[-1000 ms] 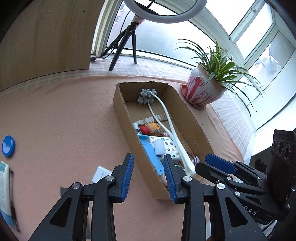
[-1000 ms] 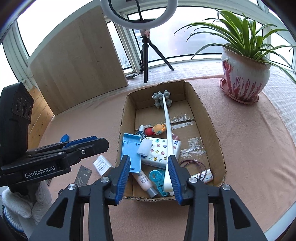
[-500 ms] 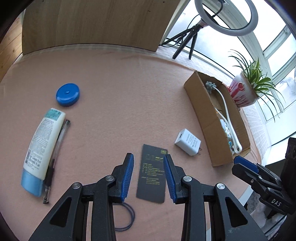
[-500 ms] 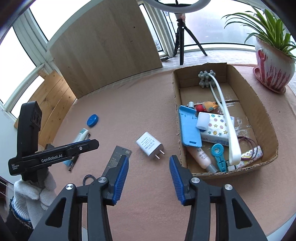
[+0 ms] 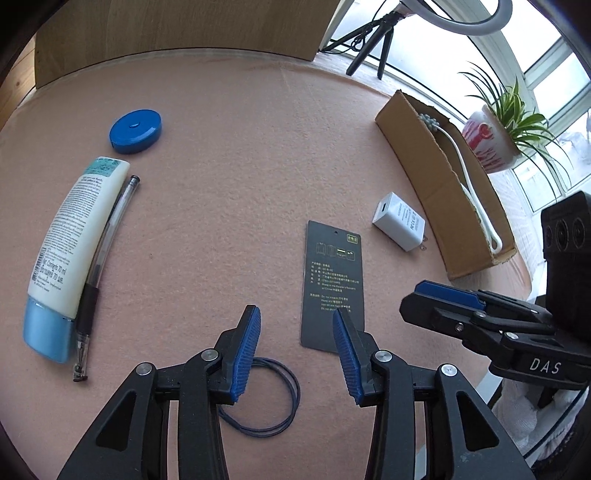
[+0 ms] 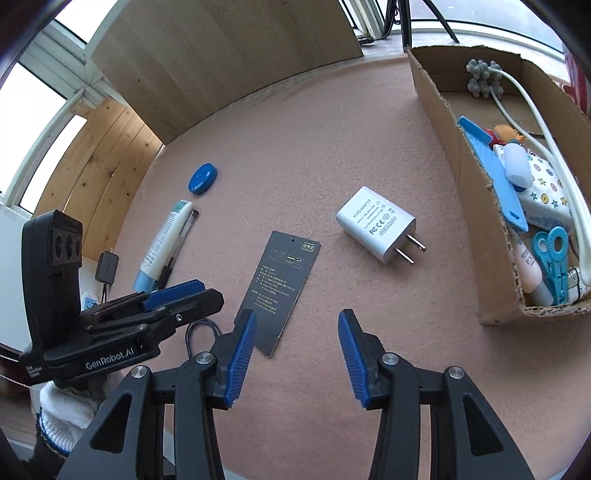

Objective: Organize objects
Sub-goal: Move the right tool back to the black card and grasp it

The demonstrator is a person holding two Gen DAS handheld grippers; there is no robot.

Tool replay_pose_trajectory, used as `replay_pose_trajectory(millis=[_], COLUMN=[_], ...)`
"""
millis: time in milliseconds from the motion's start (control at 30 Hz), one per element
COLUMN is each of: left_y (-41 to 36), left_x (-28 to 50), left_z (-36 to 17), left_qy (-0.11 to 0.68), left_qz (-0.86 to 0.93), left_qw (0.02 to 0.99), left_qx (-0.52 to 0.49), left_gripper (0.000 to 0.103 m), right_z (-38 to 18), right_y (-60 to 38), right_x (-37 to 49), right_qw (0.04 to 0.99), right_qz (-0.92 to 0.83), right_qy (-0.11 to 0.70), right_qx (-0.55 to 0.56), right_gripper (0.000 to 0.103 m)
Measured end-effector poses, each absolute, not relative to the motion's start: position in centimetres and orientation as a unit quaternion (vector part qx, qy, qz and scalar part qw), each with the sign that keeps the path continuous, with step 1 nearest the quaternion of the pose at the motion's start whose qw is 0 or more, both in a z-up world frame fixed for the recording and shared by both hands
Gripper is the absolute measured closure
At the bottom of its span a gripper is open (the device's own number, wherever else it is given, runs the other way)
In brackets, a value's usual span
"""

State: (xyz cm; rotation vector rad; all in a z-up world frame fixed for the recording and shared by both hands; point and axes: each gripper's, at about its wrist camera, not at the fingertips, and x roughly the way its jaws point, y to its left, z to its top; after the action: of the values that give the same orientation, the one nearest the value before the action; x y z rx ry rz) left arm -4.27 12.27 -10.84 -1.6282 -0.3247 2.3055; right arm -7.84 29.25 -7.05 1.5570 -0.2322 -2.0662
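My left gripper (image 5: 295,325) hangs low over the pink table, its jaws opening with nothing between them. A blue hair tie (image 5: 273,398) lies under its left finger, and a black card (image 5: 334,280) reaches its right fingertip. My right gripper (image 6: 297,325) is open and empty, near the card's (image 6: 282,284) lower end. A white charger (image 6: 376,223) lies beyond it, beside the cardboard box (image 6: 465,192). The box holds several items. At the left lie a white tube (image 5: 70,236), a pen (image 5: 99,266) and a blue round case (image 5: 136,130).
A potted plant (image 5: 487,144) stands behind the box, and a ring-light tripod (image 5: 369,40) at the window. A wooden board (image 5: 177,29) leans along the table's far side. The table's near edge runs just below both grippers.
Both grippers swung left from over the box to the loose items on the table and sank lower. The left jaws have widened.
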Motion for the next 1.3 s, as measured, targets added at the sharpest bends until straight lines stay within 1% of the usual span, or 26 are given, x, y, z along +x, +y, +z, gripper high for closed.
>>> replay_pose_trajectory(millis=[133, 267, 467, 567, 733, 867, 1100, 1167, 1300], left_y=[13.1, 13.4, 11.9, 10.7, 8.0, 5.6, 2.5, 2.2, 2.0], left_x=[-3.9, -3.4, -2.7, -2.4, -1.8, -1.3, -1.2, -1.3, -1.5], left_z=[-11.1, -11.2, -11.0, -10.3, -9.3, -9.1, -9.6, -9.5, -9.5], left_qy=[-0.104, -0.093, -0.11, -0.121, -0.137, -0.152, -0.172, -0.172, -0.173], left_qz=[0.8, 0.799, 0.798, 0.804, 0.812, 0.815, 0.813, 0.814, 0.815], left_qw=[0.158, 0.163, 0.159, 0.159, 0.149, 0.14, 0.129, 0.128, 0.13], left_qx=[-0.569, -0.572, -0.57, -0.56, -0.547, -0.542, -0.541, -0.539, -0.537], left_gripper=[0.059, 0.059, 0.059, 0.059, 0.059, 0.059, 0.059, 0.059, 0.059], right_z=[-8.3, -9.1, -9.4, -9.4, -9.1, -9.0, -9.1, -9.1, -9.1], right_y=[28.3, 26.9, 25.3, 24.5, 22.5, 20.2, 16.7, 16.6, 17.3], right_x=[-8.9, -9.2, -9.7, -10.3, -10.7, -10.4, -8.7, -8.5, -8.9], right_qw=[0.267, 0.26, 0.235, 0.225, 0.216, 0.206, 0.184, 0.184, 0.19], right_qz=[-0.746, -0.739, -0.744, -0.745, -0.748, -0.76, -0.78, -0.782, -0.778], right_qy=[-0.104, -0.094, -0.083, -0.078, -0.054, -0.008, 0.127, 0.139, 0.133], right_qx=[0.601, 0.614, 0.62, 0.623, 0.625, 0.616, 0.584, 0.579, 0.584], right_gripper=[0.061, 0.061, 0.061, 0.058, 0.058, 0.056, 0.056, 0.056, 0.057])
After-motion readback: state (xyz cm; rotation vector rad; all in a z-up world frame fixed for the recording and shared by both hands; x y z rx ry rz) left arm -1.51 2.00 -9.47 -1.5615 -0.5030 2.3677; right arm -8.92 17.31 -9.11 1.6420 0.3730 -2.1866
